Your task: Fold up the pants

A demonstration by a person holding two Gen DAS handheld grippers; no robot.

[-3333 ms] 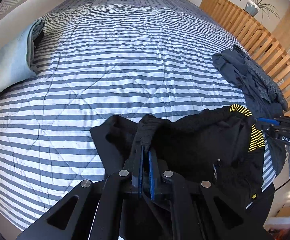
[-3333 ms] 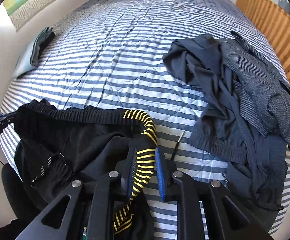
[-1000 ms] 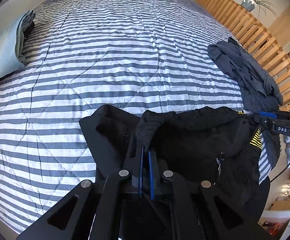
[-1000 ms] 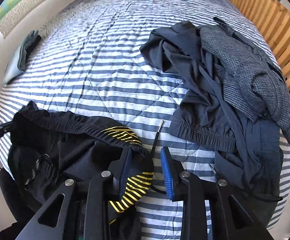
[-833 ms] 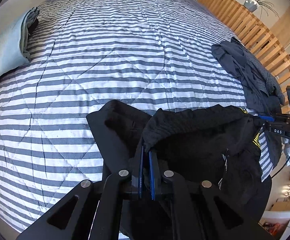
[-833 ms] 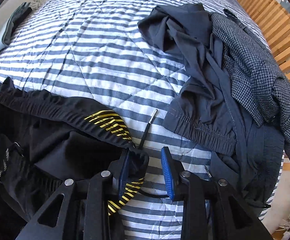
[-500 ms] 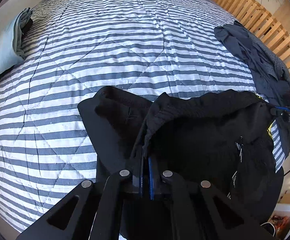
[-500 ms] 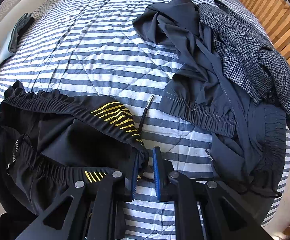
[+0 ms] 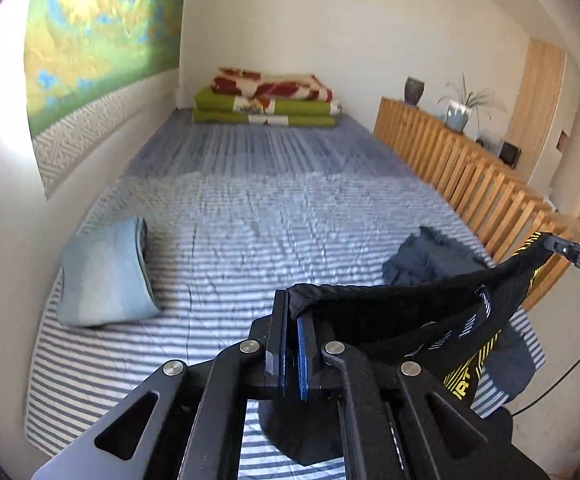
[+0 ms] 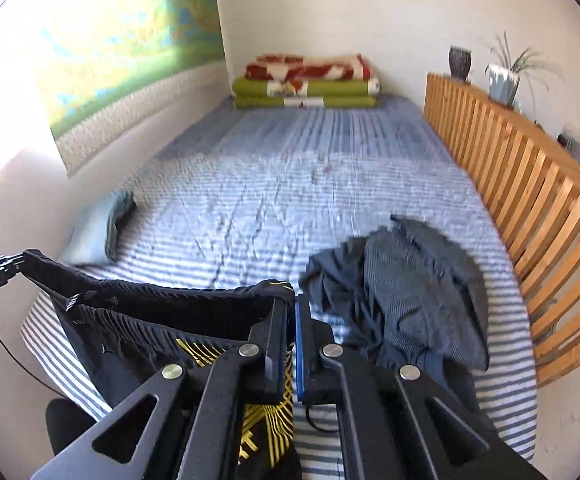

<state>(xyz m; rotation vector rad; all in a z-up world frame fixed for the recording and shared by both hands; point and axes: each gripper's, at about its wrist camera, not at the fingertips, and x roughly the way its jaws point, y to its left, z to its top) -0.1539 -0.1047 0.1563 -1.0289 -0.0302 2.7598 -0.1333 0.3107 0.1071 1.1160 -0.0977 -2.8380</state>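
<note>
Showing bed point(image 9: 250, 216): blue-and-white striped quilt filling the middle of both wrist views, running from 6 o'clock up to 12 o'clock.
Slatted rail point(image 10: 529, 184): wooden, along the bed's 3 o'clock edge; a dark vase point(image 10: 459, 62) and a potted plant point(image 10: 503, 80) stand on top of it.
Folded bedding point(image 9: 266, 102): green and red-patterned stack at the bed's far end, 12 o'clock.
Black pants point(image 9: 389, 312): yellow-striped, lifted off the quilt at 6 o'clock, waistband stretched taut between the two grippers, the rest hanging below.
Dark clothes pile point(image 10: 409, 292): grey and navy garments heaped on the quilt at 4 o'clock in the right wrist view, beside the rail.
Pale blue folded garment point(image 9: 106, 276): lying at 9 o'clock against the wall.
Left gripper point(image 9: 293, 320): clamped on one end of the waistband.
Right gripper point(image 10: 291, 320): clamped on the yellow-striped end of the waistband.
</note>
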